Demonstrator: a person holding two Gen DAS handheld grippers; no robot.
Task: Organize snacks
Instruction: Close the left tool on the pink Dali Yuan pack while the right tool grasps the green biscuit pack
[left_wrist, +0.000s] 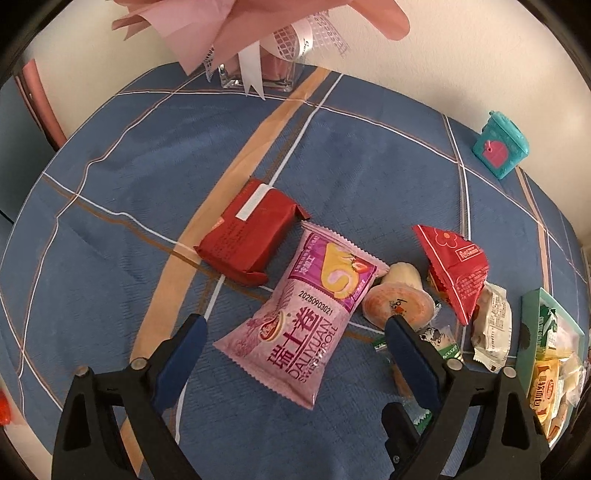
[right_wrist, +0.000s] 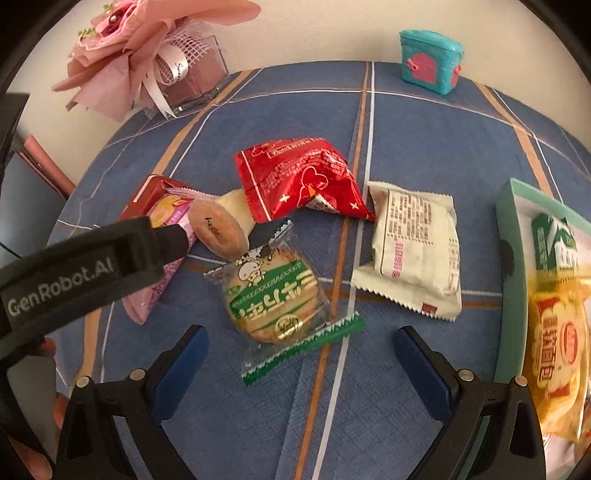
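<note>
Your left gripper (left_wrist: 295, 343) is spread wide over the pink Swiss-roll pack (left_wrist: 295, 314), pads not touching it. Your right gripper (right_wrist: 301, 354) is also wide open, empty, above the green biscuit pack (right_wrist: 275, 291). Step looks like pre-grasp. The green tray (right_wrist: 509, 258) sits right of the biscuit pack, already part-filled. Next: lower, close, carry to tray.
</note>
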